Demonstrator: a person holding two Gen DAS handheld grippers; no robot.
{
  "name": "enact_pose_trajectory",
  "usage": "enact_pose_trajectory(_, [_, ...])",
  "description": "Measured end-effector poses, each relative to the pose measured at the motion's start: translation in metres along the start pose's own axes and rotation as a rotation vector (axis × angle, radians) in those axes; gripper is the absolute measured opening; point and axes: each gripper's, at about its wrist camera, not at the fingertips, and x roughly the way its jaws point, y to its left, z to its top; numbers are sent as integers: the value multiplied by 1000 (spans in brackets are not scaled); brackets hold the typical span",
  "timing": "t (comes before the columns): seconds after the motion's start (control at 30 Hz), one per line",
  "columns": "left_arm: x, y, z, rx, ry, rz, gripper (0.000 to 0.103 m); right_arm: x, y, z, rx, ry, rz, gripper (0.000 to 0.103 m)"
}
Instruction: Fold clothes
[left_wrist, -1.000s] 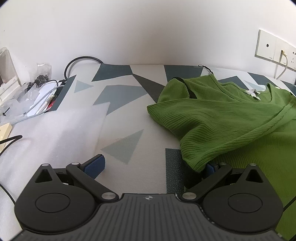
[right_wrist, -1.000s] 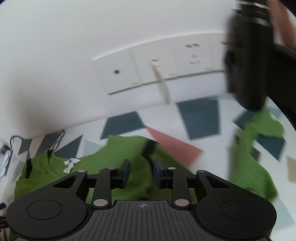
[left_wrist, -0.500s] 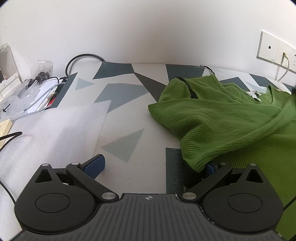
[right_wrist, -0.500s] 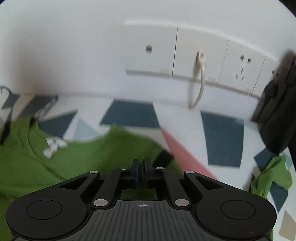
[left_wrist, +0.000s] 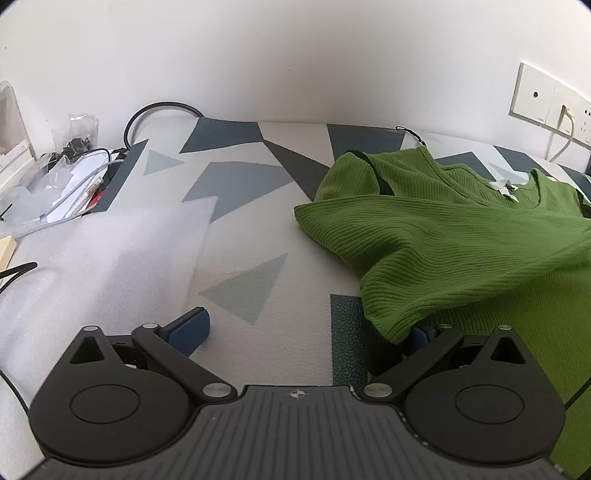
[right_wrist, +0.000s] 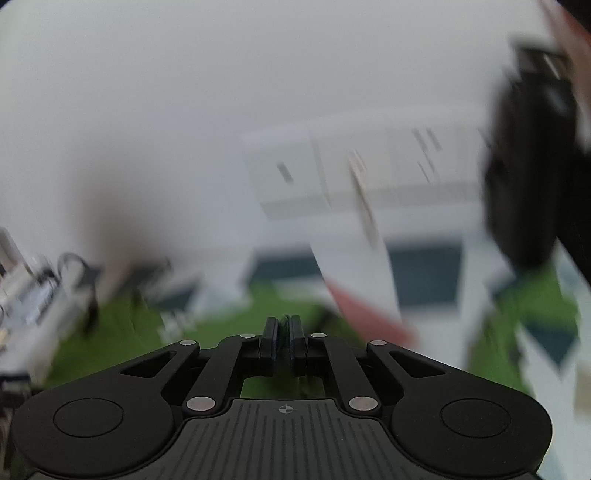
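A green ribbed top (left_wrist: 461, 243) lies on the patterned tabletop (left_wrist: 258, 206) at the right of the left wrist view, its near sleeve folded over the body. My left gripper (left_wrist: 306, 332) is open and low at the table; its right finger (left_wrist: 421, 334) is under the folded sleeve's edge. In the blurred right wrist view, my right gripper (right_wrist: 284, 332) is shut on a pinch of the green top (right_wrist: 229, 321) and holds it up.
A white foam sheet (left_wrist: 99, 266) covers the table's left part. Cables and plastic bags (left_wrist: 70, 177) lie at the far left. Wall sockets (left_wrist: 546, 103) with a plugged cable are at the back right. A second green cloth (right_wrist: 528, 295) lies at the right.
My right gripper closed on the green top and is now moving fast, with the view blurred. The fold across the shirt has shifted. My left gripper stayed open and nearly still.
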Motion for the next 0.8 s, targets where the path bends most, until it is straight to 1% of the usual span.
enact_pose_trajectory(0.1, [0,1,0,3,0,-7,103,-10,-8,-23,28,57,-12,4])
enact_pose_trajectory(0.23, [0,2,0,4,0,-13,103,-24,-9,-36,37,121,-42,3])
enact_pose_trajectory(0.3, [0,2,0,-2,-2,-13,103,-28,-15,-32,118,126,-12,7])
enact_pose_trajectory(0.33, [0,2,-1,-4,-3,-12,103,-29,-21,-30,195,120,16,14])
enact_pose_trajectory(0.37, [0,2,-1,-5,-3,-11,103,-29,-29,-29,289,113,53,25])
enact_pose_trajectory(0.43, [0,2,0,-7,-2,-9,103,-24,-42,-28,471,104,135,33])
enact_pose_trajectory(0.47, [0,2,0,-7,-2,-9,103,-19,-45,-28,515,104,149,36])
enact_pose_trajectory(0.53, [0,2,0,-8,-3,-10,103,-11,-46,-27,553,109,137,42])
enact_pose_trajectory(0.57, [0,2,0,-8,-4,-10,103,-6,-45,-26,548,116,128,42])
enact_pose_trajectory(0.63, [0,2,-1,-8,-5,-10,103,4,-41,-24,518,137,117,42])
enact_pose_trajectory(0.7, [0,2,-1,-8,-4,-9,103,15,-38,-24,521,166,134,38])
enact_pose_trajectory(0.73, [0,2,-1,-8,-4,-9,103,20,-37,-22,521,177,141,27])
enact_pose_trajectory(0.77, [0,2,0,-8,-4,-9,103,23,-35,-19,516,182,143,6])
enact_pose_trajectory(0.8, [0,2,0,-7,-4,-9,103,24,-32,-15,503,174,142,6])
